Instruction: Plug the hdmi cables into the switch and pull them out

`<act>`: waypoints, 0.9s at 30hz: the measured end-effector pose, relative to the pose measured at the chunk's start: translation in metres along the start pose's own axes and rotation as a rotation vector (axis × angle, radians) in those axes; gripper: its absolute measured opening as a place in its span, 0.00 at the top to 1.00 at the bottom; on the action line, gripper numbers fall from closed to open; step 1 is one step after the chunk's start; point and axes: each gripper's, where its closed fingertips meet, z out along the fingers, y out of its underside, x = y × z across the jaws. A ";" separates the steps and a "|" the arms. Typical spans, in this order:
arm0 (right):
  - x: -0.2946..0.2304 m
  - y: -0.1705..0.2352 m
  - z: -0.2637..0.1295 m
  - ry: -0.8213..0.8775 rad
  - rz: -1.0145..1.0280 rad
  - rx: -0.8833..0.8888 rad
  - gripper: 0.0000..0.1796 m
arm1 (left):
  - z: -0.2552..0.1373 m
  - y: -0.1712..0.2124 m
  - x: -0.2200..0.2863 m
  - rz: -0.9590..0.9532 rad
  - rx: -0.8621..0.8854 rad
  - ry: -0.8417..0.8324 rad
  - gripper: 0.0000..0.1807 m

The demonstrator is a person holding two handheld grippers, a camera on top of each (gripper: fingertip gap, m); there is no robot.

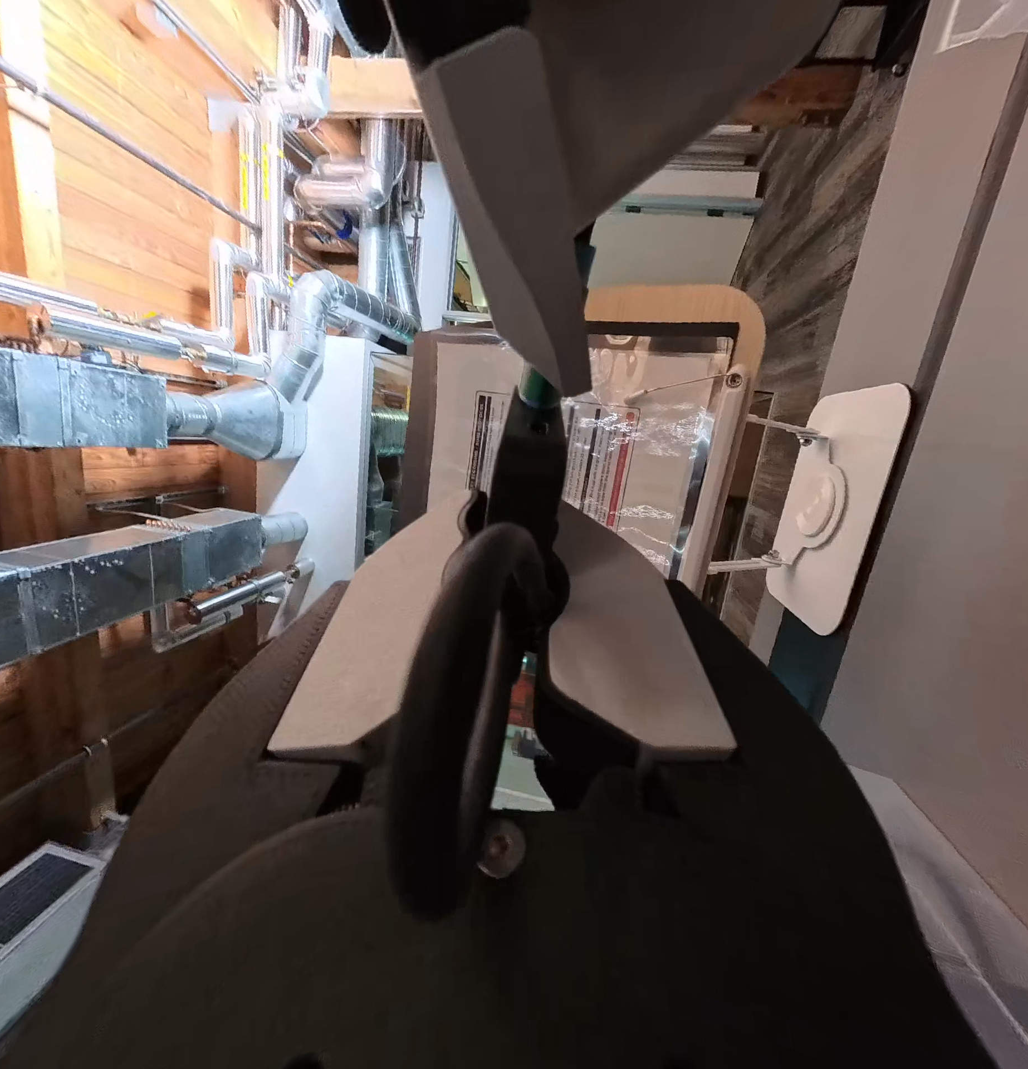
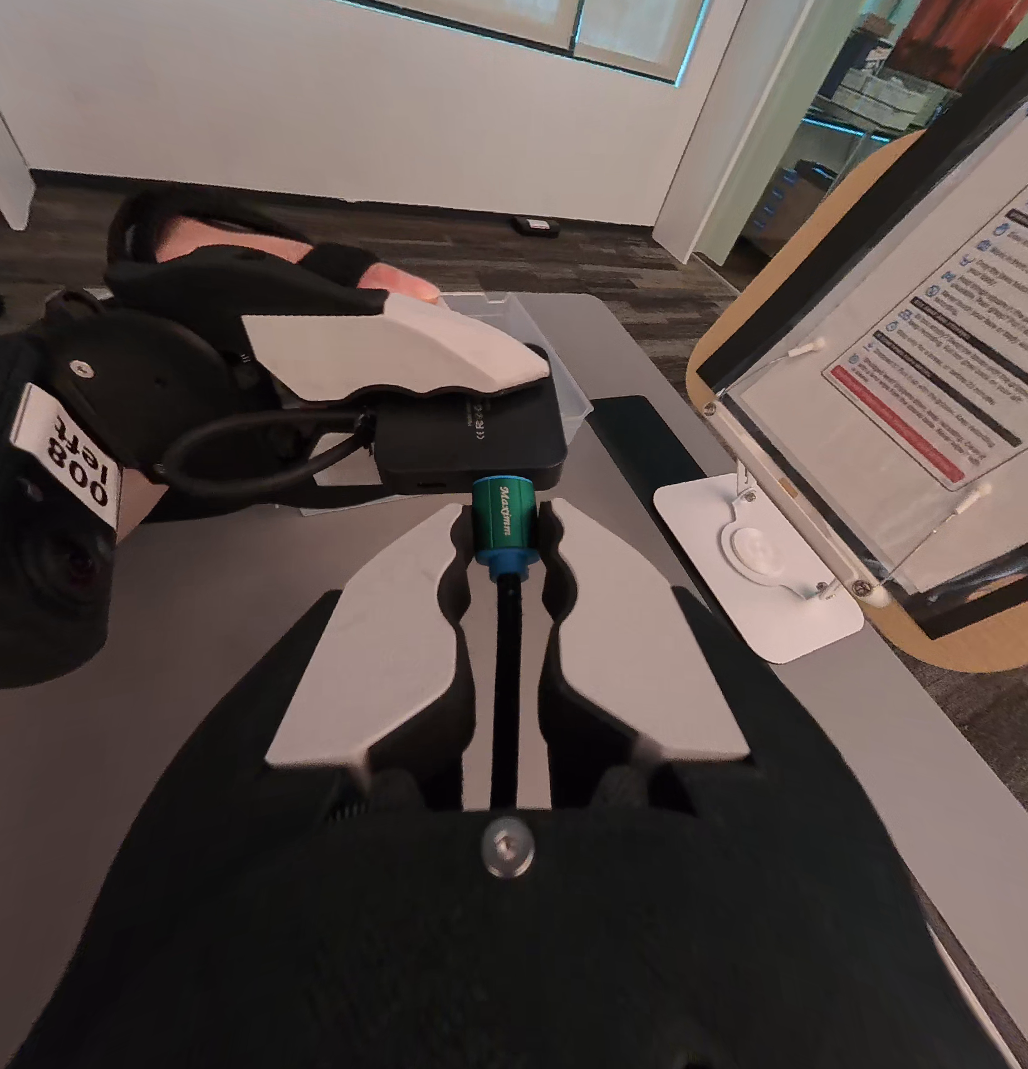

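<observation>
The broad grey tabletop (image 2: 211,578) is seen to carry the whole set-up, which gives a firm, flat base against which plugging forces can be taken. At its right edge a clear acrylic sign holder with a printed sheet (image 2: 882,370) stands tilted on a white plastic base plate (image 2: 789,613), well apart from the work and apparently not part of it. Behind the switch a clear plastic tray (image 2: 558,370) is partly hidden. The left gripper (image 2: 500,376), black-bodied with white finger shells, is laid on its side and is clenched on the flat black rectangular HDMI switch box (image 2: 488,439); the switch is evidently braced this way so that it does not slide while a plug is pushed in or pulled out. In the left wrist view the switch (image 1: 526,463) is seen edge-on between the white fingers (image 1: 425,607), and its own short black pigtail cable (image 1: 448,694) loops back toward the camera. The right gripper (image 2: 503,520) is closed on the green metal-sleeved HDMI plug with a blue collar (image 2: 503,515), held at the sleeve, presumably so that force runs straight along the port axis. The plug's nose meets the near edge of the switch; whether it is fully seated cannot be told. Its thin black cable (image 2: 506,682) trails back between the jaws.
</observation>
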 end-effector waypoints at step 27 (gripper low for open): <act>0.001 0.010 -0.020 0.052 0.101 -0.080 0.88 | 0.003 -0.015 0.014 -0.140 -0.048 0.121 0.92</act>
